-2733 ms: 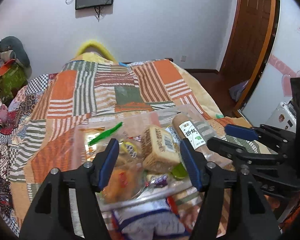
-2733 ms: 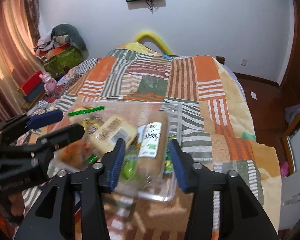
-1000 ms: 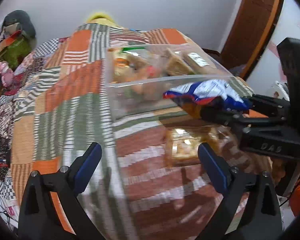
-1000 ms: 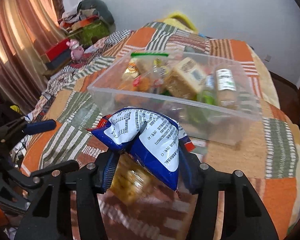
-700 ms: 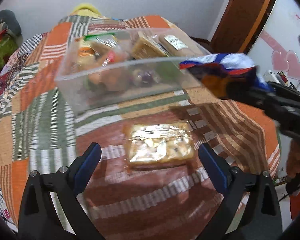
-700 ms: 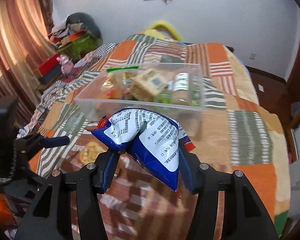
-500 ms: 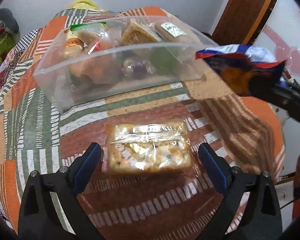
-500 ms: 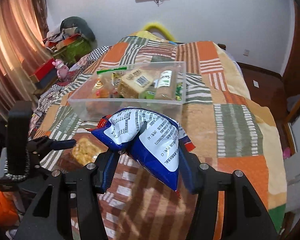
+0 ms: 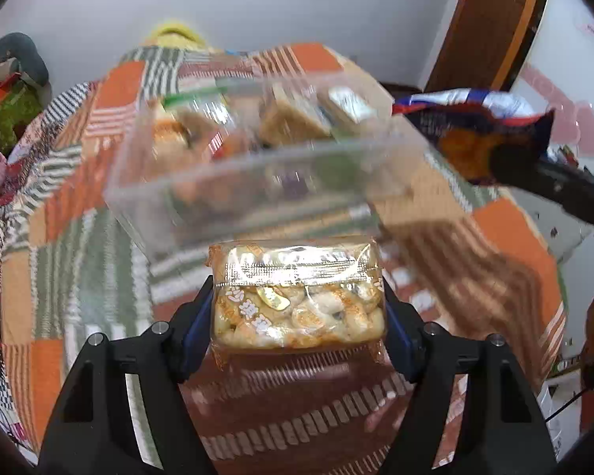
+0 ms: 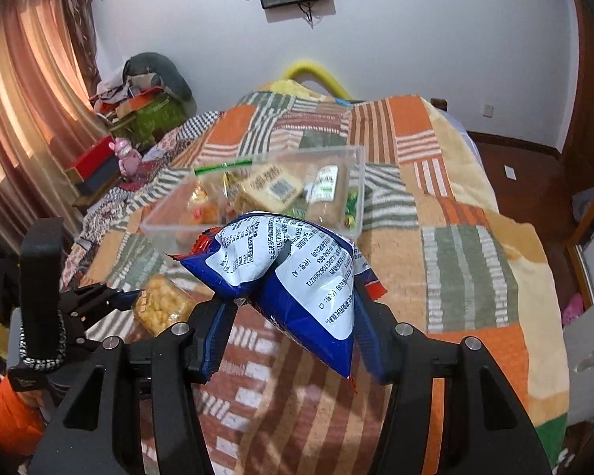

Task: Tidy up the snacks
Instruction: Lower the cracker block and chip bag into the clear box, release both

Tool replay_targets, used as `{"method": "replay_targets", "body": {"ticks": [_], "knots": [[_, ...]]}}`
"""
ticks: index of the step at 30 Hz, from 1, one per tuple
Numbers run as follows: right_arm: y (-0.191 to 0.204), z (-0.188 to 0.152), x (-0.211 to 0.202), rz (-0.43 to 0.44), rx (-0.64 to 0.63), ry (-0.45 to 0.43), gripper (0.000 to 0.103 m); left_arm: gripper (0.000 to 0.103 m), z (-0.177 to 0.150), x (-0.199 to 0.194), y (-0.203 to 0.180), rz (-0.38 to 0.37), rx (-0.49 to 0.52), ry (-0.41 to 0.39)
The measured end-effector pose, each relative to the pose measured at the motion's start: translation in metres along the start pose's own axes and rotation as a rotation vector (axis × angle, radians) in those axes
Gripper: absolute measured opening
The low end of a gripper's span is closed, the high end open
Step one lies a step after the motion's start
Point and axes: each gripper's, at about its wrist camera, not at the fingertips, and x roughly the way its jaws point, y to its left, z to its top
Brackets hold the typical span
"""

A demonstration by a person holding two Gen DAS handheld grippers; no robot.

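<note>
clear bin (image 9: 257, 174) motion-blurred, its snacks indistinct, blue bag (image 9: 475, 134) print unreadable

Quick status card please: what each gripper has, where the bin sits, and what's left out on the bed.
left gripper: jaws closed on the clear packet of golden snacks
right gripper: jaws closed on the blue and white bag
clear bin: on the patchwork bedspread, beyond both grippers, already holding several snacks
blue and white bag height: held in the air, short of the bin
loose snacks on the bedspread: none visible outside the bin and the two grippers
</note>
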Motion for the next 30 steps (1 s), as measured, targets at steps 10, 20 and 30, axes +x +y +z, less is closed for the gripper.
{"method": "replay_targets", "body": {"ticks": [10, 20, 30], "knots": [[0.010, 0.040, 0.020, -0.011, -0.009, -0.072, 0.052, 0.073, 0.064, -0.023, 0.030, 0.055, -0.051, -0.137], [0.014, 0.062, 0.066, -0.056, -0.013, -0.059, 0.052, 0.074, 0.100, 0.018, 0.061, 0.116, -0.109, -0.113], [0.014, 0.058, 0.094, -0.106, -0.059, -0.005, 0.053, 0.075, 0.103, 0.054, 0.070, 0.113, -0.139, -0.072]]}}
